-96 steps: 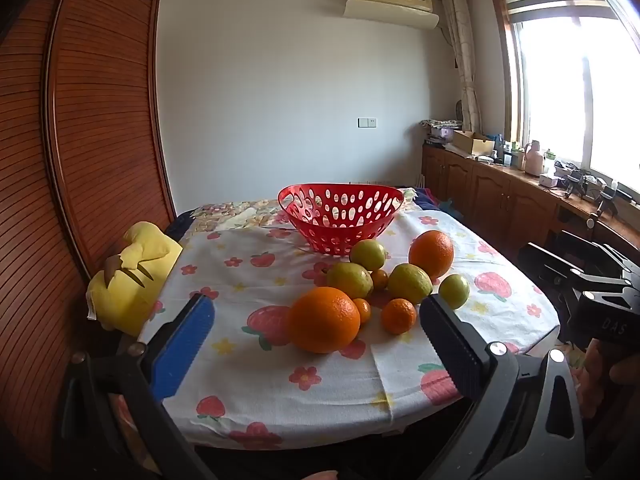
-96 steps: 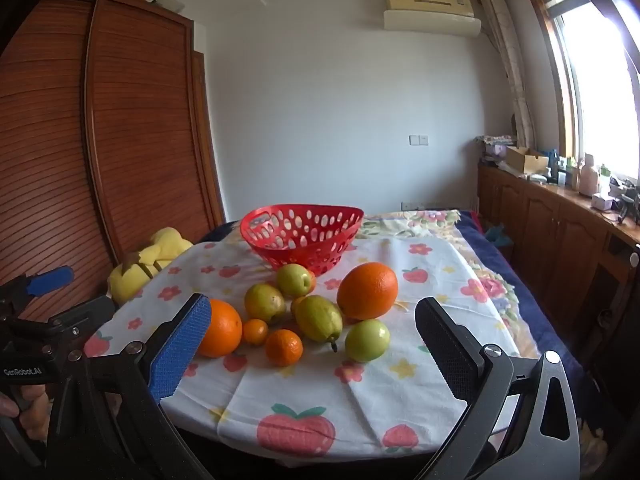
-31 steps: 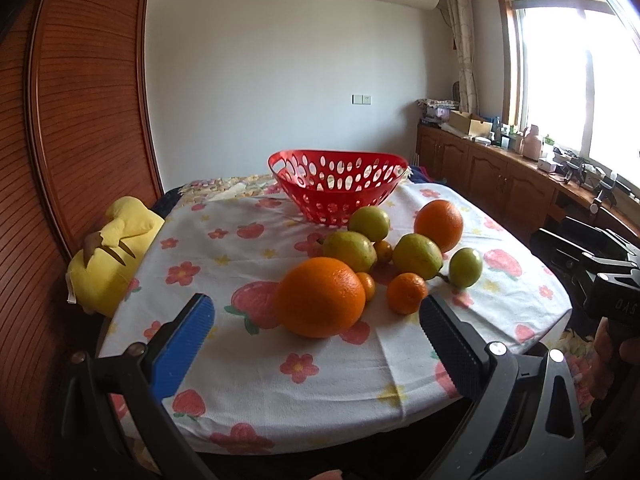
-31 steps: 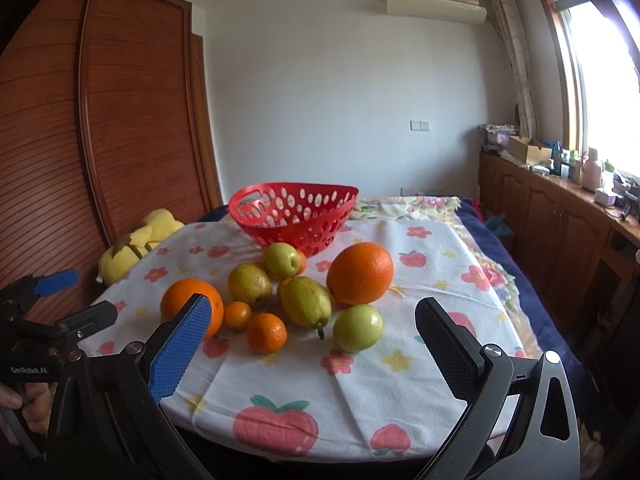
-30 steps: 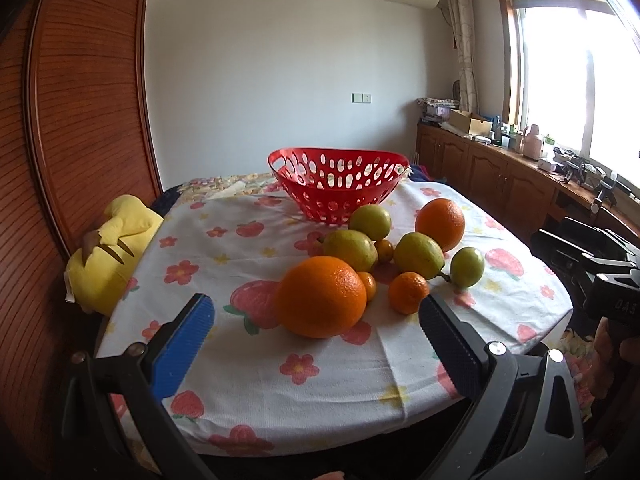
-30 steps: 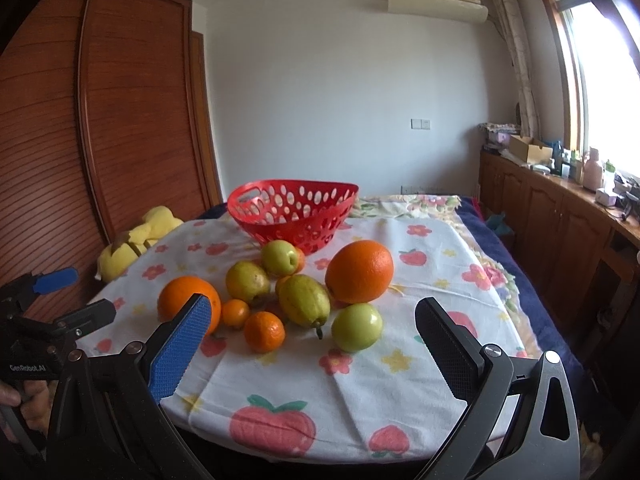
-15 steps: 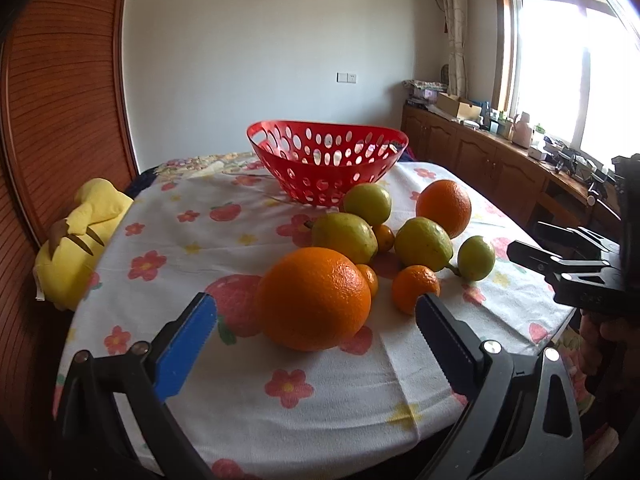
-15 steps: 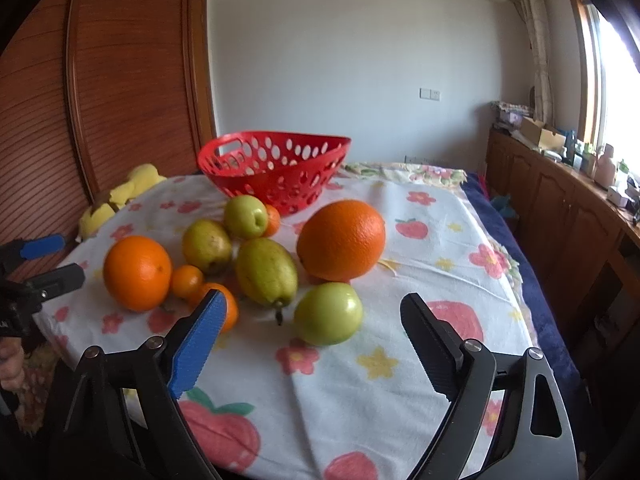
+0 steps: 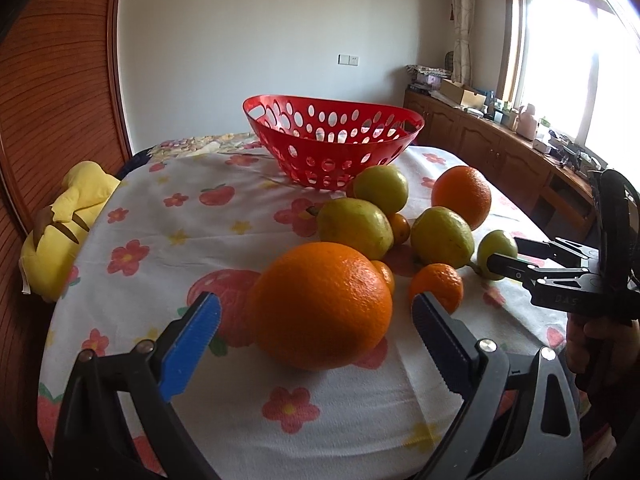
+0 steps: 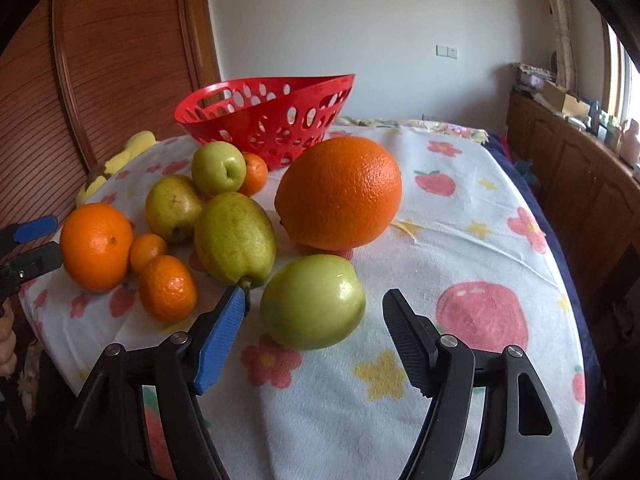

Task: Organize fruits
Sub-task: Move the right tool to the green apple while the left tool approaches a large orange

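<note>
Right hand-held gripper (image 10: 312, 320) jaws just narrowing around green apple (image 10: 313, 302), pads not touching; left hand-held gripper (image 9: 316, 322) wide, now framing large orange (image 9: 322, 306). Both grasps imminent.

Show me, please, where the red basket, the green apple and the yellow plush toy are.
red basket (image 9: 320, 152), left wrist view, perforated front wall
green apple (image 10: 314, 300), right wrist view, middle of its skin
yellow plush toy (image 9: 66, 216), left wrist view, its body

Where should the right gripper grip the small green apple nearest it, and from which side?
Grip the green apple across its widest middle, coming straight in from the table's near edge. It lies free on that side, while the pear and large orange crowd its far side. The right gripper, jaws just been closing and not yet touching, already brackets it; the blue pad must clear the pear's stem end.
</note>
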`<state>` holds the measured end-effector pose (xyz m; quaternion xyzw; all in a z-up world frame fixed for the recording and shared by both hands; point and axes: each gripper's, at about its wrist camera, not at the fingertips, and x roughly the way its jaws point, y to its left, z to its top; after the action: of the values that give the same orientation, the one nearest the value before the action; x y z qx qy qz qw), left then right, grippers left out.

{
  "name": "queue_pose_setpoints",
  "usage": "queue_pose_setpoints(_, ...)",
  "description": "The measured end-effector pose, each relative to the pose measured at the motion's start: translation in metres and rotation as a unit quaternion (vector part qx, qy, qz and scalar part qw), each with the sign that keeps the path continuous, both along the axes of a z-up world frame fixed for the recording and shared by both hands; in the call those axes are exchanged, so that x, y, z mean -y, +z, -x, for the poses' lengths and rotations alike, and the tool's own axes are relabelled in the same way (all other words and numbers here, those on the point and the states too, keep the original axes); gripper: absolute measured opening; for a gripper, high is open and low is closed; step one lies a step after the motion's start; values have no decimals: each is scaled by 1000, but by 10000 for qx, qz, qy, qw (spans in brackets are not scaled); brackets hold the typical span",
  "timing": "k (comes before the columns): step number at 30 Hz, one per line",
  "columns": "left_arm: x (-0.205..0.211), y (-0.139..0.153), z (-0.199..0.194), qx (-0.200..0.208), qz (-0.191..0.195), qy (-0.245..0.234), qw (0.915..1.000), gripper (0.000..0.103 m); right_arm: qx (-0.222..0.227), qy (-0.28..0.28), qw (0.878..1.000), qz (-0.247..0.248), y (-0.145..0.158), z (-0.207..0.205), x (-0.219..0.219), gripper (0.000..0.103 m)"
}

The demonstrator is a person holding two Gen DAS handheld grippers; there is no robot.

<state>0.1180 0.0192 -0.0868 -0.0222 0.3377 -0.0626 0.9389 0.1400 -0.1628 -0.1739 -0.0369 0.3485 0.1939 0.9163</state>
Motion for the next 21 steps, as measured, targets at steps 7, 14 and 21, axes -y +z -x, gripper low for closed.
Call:
queue_pose_setpoints(7,-3,-4,-13,-154,119,-20,9998,96,-205,80,9997,-80,-6,-9,-3,74)
queue_pose_setpoints(14,-3,-9,-24,-331,171,-19,9993,96,-246,159,9992,-257,-12,-12,-5,69)
queue_pose_setpoints(21,-3,-11,-30,-566,194,-54,9982,96,-239,113,9989,-379,-13,-12,0,58)
